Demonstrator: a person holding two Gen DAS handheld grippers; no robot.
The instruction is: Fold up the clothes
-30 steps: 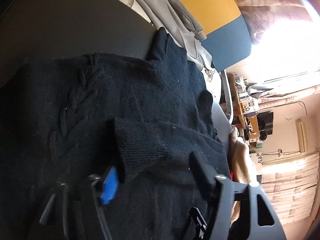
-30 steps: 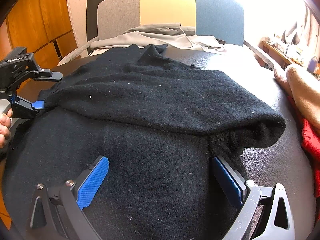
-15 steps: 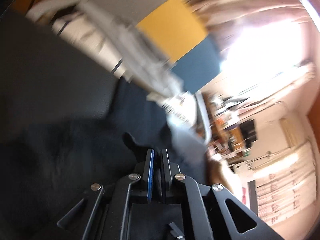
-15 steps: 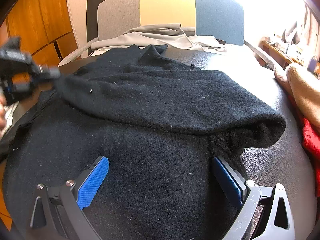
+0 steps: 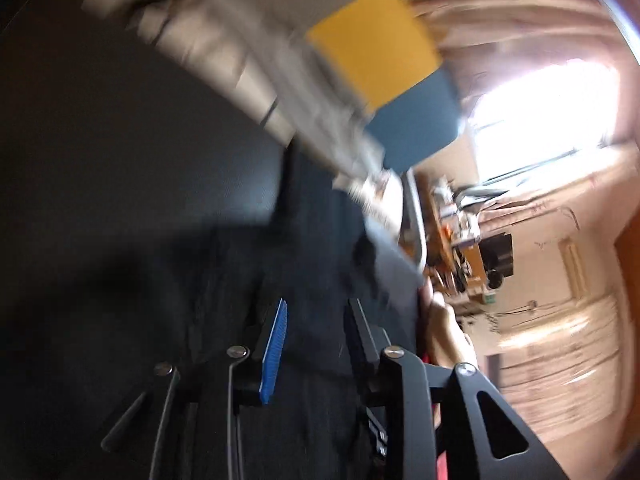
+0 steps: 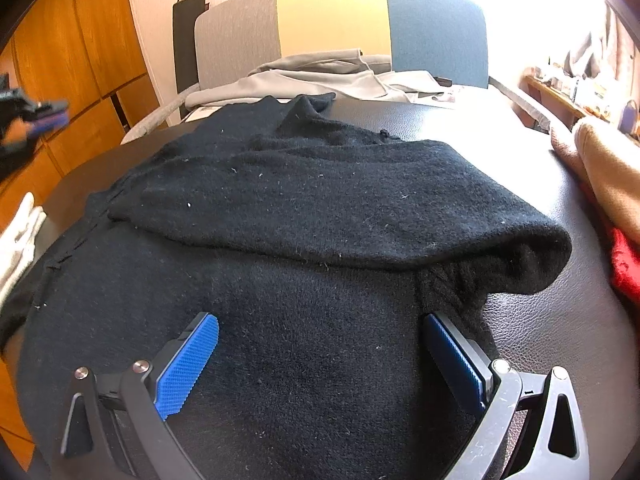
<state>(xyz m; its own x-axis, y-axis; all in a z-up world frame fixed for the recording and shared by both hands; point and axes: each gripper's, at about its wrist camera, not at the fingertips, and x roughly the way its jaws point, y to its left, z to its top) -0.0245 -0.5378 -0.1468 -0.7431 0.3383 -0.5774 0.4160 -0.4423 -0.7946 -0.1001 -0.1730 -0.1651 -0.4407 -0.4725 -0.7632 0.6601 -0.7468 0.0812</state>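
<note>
A black knit sweater (image 6: 320,200) lies spread on a black leather surface (image 6: 540,320), one sleeve (image 6: 360,216) folded across its body. My right gripper (image 6: 320,320) stands open low over the sweater's near part, with nothing between its blue pads (image 6: 188,360). The left wrist view is motion-blurred. It shows my left gripper (image 5: 316,304) open with a narrow gap above the dark sweater (image 5: 224,280), holding nothing. In the right wrist view the left gripper (image 6: 36,116) is a blur off the sweater's far left, lifted clear of the cloth.
Behind the surface stands a chair back (image 6: 340,20) in grey, yellow and blue, with a grey garment (image 6: 320,76) draped in front of it. Tan and red clothes (image 6: 600,168) are piled at the right edge. White cloth (image 6: 20,232) and wooden cabinets (image 6: 80,60) are at the left.
The left gripper left the sleeve cuff, shut, swung up and away to the left, and now stands partly open again. The sleeve stays across the body. The right gripper has not moved.
</note>
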